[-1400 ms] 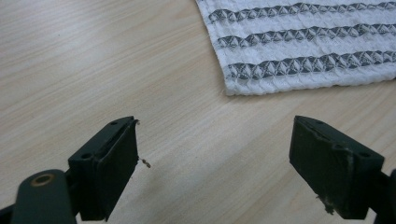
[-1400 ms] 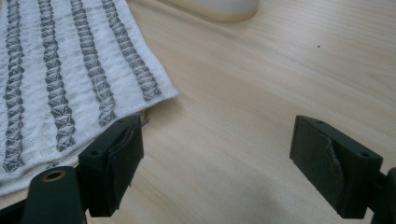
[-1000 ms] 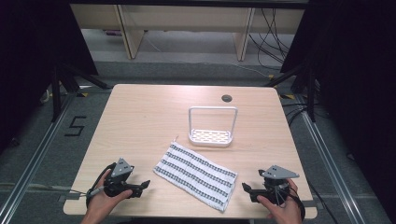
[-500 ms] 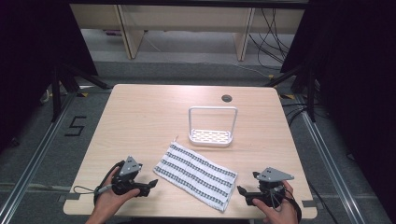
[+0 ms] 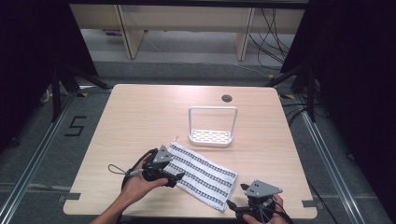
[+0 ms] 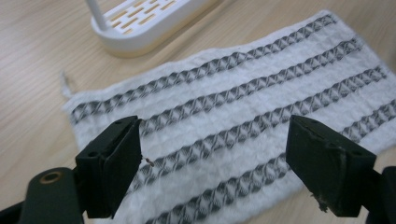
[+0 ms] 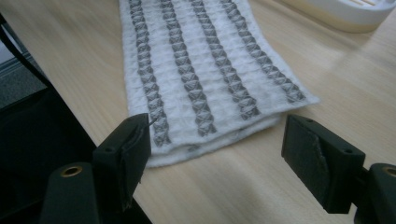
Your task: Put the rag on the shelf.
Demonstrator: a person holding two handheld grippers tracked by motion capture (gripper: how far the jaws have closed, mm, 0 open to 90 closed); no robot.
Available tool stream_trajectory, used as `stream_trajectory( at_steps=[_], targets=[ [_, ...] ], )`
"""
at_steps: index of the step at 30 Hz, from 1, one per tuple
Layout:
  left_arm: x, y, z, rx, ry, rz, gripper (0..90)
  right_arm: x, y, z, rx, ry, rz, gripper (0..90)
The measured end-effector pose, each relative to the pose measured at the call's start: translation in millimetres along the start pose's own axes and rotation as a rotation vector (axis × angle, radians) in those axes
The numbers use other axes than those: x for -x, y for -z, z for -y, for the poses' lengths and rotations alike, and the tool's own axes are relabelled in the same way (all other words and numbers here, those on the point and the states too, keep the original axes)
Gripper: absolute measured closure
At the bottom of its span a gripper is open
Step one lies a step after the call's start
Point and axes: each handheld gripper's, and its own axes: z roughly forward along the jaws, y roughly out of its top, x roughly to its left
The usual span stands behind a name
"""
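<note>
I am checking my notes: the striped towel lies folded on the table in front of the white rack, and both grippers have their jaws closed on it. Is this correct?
Not quite. The jaws of both grippers stand open, gripping nothing, as each gripper view shows. The left gripper hovers over one end of the striped towel and the right gripper faces the other end. The towel does lie folded before the white rack.

A folded striped towel is lying diagonally across the near middle of the table, and a white rack with an upright hoop handle is standing just beyond its far end, blocking a straight pass up the centre. The left gripper is hovering with jaws spread over the towel's left end, the right gripper spread at its near right end. Bare wood is lying open to the left, right and far side.
</note>
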Motion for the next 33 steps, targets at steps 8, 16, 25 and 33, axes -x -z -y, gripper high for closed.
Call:
stream_trajectory(
  at_steps=[8,16,25,33],
  targets=[
    [5.8,-24.5,-24.0,-0.006,-0.012,0.04,19.6,-9.1,-5.5,0.0,-0.025,0.015,-0.022,27.1],
    [13.5,-46.1,-44.3,-0.009,-0.049,0.116,22.9,-18.9,-8.2,1.2,-0.042,0.038,-0.04,31.3],
    [40.8,-86.7,-70.0,-0.064,-0.144,0.247,27.4,-28.8,-13.5,5.4,-0.061,0.046,-0.05,36.9],
    [56.3,-113.7,-82.0,-0.098,-0.192,0.334,32.3,-28.4,-16.1,6.7,-0.072,0.071,-0.042,38.5]
  ],
)
